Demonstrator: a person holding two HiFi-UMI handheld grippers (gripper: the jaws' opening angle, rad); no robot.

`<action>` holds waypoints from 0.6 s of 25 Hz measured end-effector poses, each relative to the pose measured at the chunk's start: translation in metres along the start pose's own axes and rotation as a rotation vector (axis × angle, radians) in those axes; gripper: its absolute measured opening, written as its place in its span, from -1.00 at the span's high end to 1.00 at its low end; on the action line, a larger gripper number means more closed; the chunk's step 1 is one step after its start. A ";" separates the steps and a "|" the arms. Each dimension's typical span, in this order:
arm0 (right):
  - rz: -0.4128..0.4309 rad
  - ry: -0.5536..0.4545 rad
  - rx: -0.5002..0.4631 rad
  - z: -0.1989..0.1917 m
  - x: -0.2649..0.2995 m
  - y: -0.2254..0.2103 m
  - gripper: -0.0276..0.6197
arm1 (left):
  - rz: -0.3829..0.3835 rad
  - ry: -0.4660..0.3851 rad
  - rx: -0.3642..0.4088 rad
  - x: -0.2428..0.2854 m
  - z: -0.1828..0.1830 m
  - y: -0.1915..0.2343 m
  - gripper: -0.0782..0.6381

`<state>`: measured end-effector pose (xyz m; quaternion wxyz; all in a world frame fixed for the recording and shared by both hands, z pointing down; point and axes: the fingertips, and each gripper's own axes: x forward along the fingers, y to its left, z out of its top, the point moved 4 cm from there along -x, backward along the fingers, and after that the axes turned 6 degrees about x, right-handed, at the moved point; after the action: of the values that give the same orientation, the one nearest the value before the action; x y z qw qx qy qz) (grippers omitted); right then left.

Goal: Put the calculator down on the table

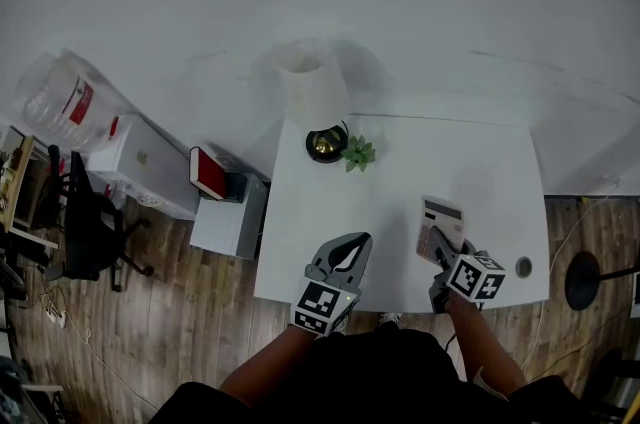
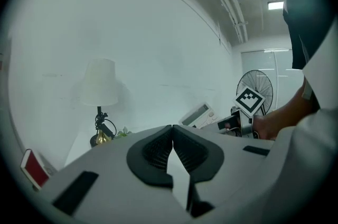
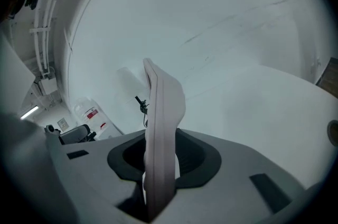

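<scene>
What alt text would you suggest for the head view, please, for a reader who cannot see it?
From above, the right hand-held gripper holds a calculator over the right side of a white table. The left hand-held gripper, shut and empty, is near the table's front edge; a lamp and small plant stand at the far edge.

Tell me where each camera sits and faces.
Head view: on the person's head, looking steeply down at the white table; both forearms, left gripper and right gripper show.
Left gripper view: rides the left gripper, looks along its shut jaws towards the lamp.
Right gripper view: looks along jaws clamped on the edge-on calculator.
Shared: the calculator shows in all three.
</scene>
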<state>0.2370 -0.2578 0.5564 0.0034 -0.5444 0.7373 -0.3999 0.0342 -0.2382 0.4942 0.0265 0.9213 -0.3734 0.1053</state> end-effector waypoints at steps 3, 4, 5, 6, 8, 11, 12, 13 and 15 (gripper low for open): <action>0.000 0.054 0.043 -0.015 0.014 -0.010 0.52 | 0.055 -0.010 -0.057 -0.001 -0.001 0.011 0.73; 0.000 0.072 0.053 -0.019 0.018 -0.013 0.52 | 0.070 -0.007 -0.065 -0.001 -0.002 0.014 0.73; -0.003 0.089 0.063 -0.023 0.022 -0.017 0.52 | 0.076 -0.007 -0.067 0.000 -0.003 0.015 0.73; -0.007 0.107 0.075 -0.028 0.026 -0.021 0.52 | 0.076 -0.010 -0.066 0.000 -0.006 0.016 0.73; -0.016 0.145 0.108 -0.037 0.035 -0.028 0.52 | 0.077 -0.012 -0.059 0.000 -0.008 0.019 0.73; -0.026 0.186 0.158 -0.049 0.048 -0.038 0.52 | 0.087 0.012 -0.036 -0.002 -0.009 0.026 0.73; -0.027 0.195 0.179 -0.053 0.051 -0.041 0.52 | 0.092 0.016 -0.035 -0.003 -0.010 0.028 0.73; -0.026 0.205 0.200 -0.057 0.055 -0.043 0.52 | 0.100 0.019 -0.037 -0.004 -0.011 0.030 0.73; -0.021 0.232 0.234 -0.064 0.063 -0.046 0.52 | 0.120 0.023 -0.060 -0.004 -0.014 0.036 0.73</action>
<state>0.2202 -0.2755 0.6543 -0.0225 -0.4984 0.6754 -0.5431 0.0040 -0.2592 0.5054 0.0520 0.8948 -0.4307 0.1058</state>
